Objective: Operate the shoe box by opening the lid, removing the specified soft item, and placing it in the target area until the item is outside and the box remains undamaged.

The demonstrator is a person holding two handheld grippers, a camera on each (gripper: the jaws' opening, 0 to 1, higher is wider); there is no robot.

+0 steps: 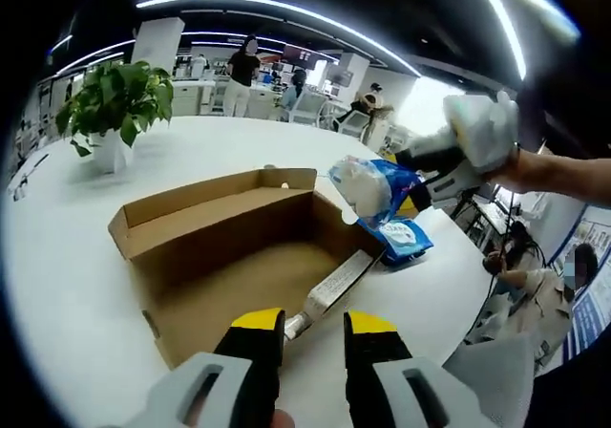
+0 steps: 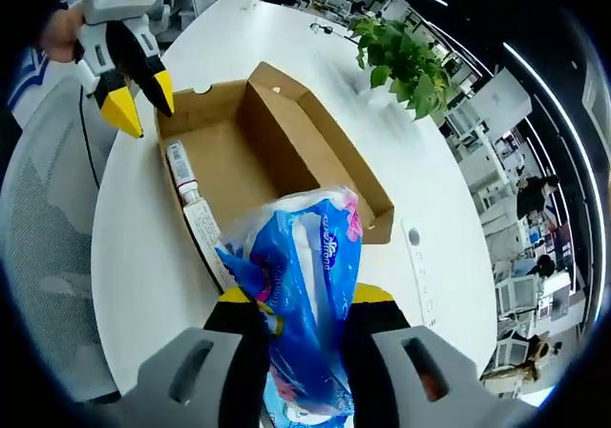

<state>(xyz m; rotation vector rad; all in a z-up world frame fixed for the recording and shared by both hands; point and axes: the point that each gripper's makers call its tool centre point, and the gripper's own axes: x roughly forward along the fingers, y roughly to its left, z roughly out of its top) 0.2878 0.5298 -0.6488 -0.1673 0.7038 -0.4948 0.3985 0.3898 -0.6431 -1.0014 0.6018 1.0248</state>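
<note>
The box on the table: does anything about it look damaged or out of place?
No damage shows. The box sits open on the table, a tube lying along one inside wall. The right gripper holds the blue pack above it.

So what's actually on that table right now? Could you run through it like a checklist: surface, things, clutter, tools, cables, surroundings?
Surface: round white table.
Job's things: cardboard shoe box open, a tube lying inside; blue-and-white soft pack lifted out, above the box's edge.
Clutter: potted plant on the table, apart from the box.
Grippers: right tool shut on the soft pack; left tool open, holding nothing, at the box's near edge.
Cables: nothing seen.
Surroundings: open office, desks, people standing behind, grey chair beside the table.
</note>
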